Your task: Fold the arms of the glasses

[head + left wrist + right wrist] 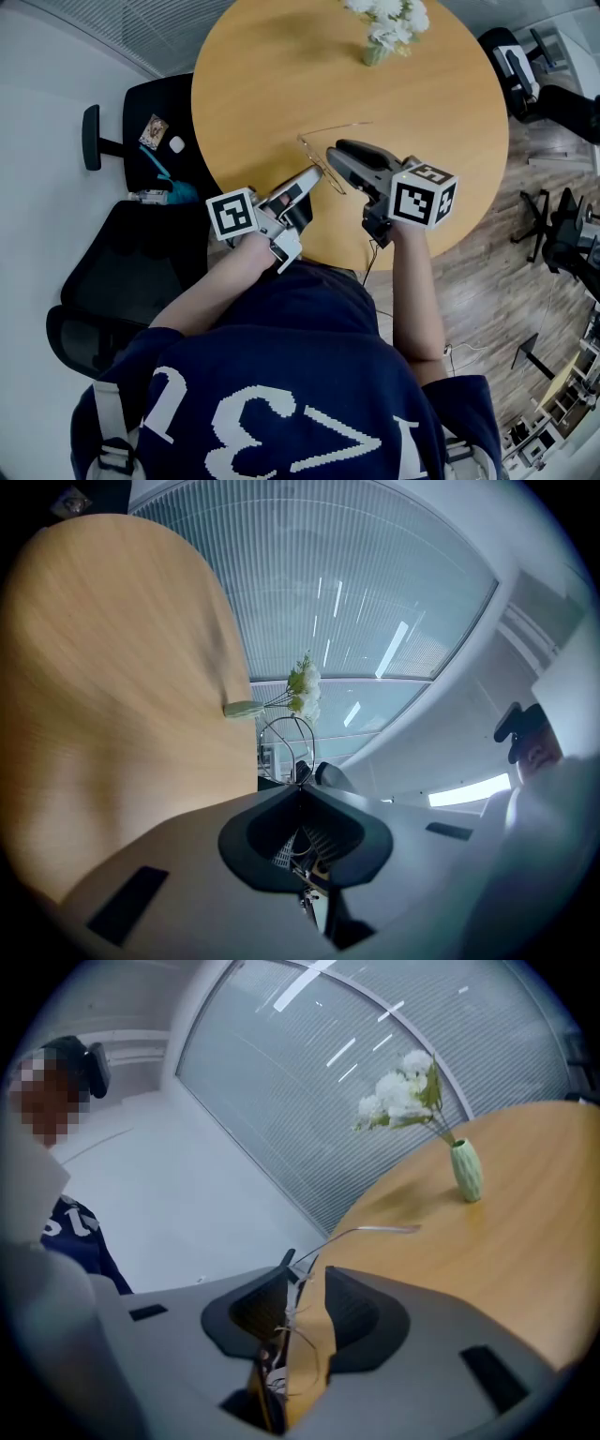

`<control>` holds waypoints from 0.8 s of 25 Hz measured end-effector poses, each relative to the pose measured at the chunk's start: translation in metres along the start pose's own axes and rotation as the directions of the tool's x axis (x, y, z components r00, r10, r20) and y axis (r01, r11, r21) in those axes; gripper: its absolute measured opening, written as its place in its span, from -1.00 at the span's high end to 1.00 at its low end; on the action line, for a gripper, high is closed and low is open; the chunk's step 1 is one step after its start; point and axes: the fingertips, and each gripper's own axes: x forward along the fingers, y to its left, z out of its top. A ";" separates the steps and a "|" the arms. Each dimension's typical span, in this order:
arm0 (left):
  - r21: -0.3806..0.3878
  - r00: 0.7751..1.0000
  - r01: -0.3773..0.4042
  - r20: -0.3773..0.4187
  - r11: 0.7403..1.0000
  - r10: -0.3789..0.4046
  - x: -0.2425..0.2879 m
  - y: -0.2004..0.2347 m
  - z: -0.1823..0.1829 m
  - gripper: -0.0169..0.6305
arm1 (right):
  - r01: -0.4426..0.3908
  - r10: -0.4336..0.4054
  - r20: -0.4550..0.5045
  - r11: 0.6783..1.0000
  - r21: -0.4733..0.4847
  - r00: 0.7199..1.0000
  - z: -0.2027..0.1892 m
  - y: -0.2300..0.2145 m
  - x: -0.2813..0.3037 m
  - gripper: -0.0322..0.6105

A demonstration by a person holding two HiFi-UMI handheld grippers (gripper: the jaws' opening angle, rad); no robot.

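Thin wire-framed glasses (317,150) hang just above the near part of the round wooden table (272,66), between my two grippers. My left gripper (316,174) comes in from the left and is shut on the frame. In the left gripper view a wire lens rim (288,717) sticks out past its closed tips (300,786). My right gripper (334,153) sits at the frame's right end. Its jaws stand apart (307,1274) with the wire hinge part between them, untouched by the pads. One temple arm (375,1229) reaches out over the table, unfolded.
A small green vase of white flowers (384,28) stands at the table's far side, also in the right gripper view (466,1171). Black office chairs (131,272) stand left of the table, and more chairs (525,66) at the right.
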 end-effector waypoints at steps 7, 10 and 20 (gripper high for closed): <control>0.005 1.000 0.007 -0.012 1.000 -0.006 -0.002 -0.004 0.000 0.89 | 0.345 -0.335 0.087 0.889 -0.302 0.938 0.038 -0.053 -0.047 0.42; 0.001 1.000 0.002 -0.028 1.000 -0.002 -0.003 -0.004 -0.003 0.89 | 0.371 -0.367 0.106 0.797 -0.476 0.924 0.047 -0.050 -0.045 0.42; 0.022 0.999 -0.023 -0.026 0.999 0.023 -0.009 -0.001 0.002 0.89 | 0.066 -0.246 -0.211 0.784 -0.617 0.946 -0.004 -0.025 -0.014 0.44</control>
